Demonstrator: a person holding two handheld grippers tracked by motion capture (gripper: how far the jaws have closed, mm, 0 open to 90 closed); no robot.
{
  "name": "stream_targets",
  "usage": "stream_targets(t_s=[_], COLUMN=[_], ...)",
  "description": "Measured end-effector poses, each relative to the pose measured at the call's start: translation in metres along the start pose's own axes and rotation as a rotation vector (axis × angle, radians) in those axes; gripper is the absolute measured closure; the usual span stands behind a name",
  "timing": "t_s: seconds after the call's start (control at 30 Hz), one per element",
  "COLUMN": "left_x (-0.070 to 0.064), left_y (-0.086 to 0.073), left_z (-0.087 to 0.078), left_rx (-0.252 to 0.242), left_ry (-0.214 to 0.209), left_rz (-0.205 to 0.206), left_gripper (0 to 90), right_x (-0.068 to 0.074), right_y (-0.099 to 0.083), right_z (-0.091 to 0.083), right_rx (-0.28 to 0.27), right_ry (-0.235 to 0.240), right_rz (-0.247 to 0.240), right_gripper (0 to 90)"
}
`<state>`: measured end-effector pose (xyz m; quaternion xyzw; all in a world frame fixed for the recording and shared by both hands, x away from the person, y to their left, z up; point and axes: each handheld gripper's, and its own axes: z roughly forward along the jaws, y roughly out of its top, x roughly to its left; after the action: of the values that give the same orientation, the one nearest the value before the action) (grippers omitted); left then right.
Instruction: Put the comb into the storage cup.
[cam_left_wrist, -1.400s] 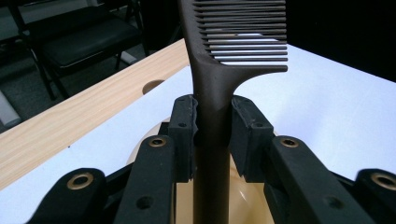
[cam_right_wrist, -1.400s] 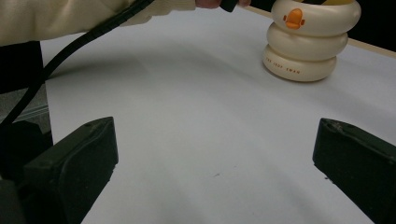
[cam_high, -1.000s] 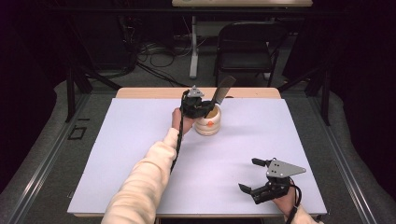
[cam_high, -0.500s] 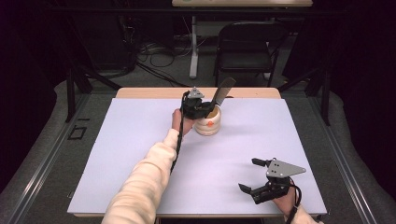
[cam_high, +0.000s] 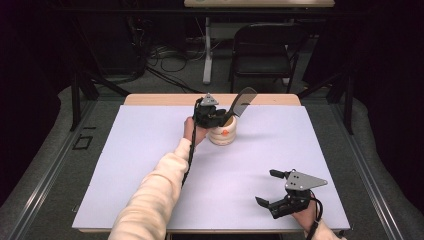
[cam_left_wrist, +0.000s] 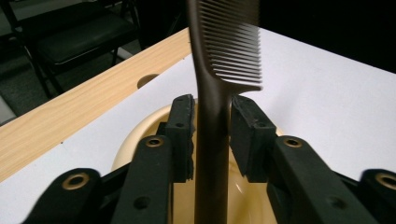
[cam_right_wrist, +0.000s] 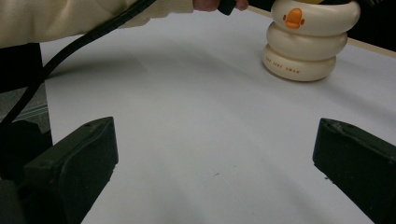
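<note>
One dark plastic comb (cam_left_wrist: 219, 93), thin-handled and fine-toothed, stands in the cream, ring-stacked holder (cam_high: 223, 134) at 12 o'clock on the white tabletop (cam_high: 150, 150), its handle pinched between the left hand-held gripper's (cam_high: 212, 114) pads, while the right hand-held gripper (cam_high: 267, 187) rests wide open and empty at 5 o'clock.

The holder (cam_high: 222, 134) stands toward the counter's (cam_high: 130, 165) far edge with the comb (cam_high: 241, 101) in it; the chair (cam_high: 262, 47) stands behind the counter
</note>
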<state>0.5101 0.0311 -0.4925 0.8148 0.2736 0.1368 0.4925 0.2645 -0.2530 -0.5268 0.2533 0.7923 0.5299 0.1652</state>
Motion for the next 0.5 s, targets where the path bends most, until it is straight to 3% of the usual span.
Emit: stream_targets(t_s=[0.33, 0.5], left_x=[0.002, 0.002], left_y=[0.003, 0.007], left_z=[-0.011, -0.019], left_rx=[-0.004, 0.0], left_ry=[0.006, 0.017], left_rz=[-0.021, -0.011], left_gripper=[44.0, 33.4], right_x=[0.0, 0.0], right_y=[0.0, 0.0], right_z=[0.0, 0.0], right_rx=[0.001, 0.001], right_ry=[0.0, 0.0], right_rz=[0.001, 0.002], right_gripper=[0.0, 0.0])
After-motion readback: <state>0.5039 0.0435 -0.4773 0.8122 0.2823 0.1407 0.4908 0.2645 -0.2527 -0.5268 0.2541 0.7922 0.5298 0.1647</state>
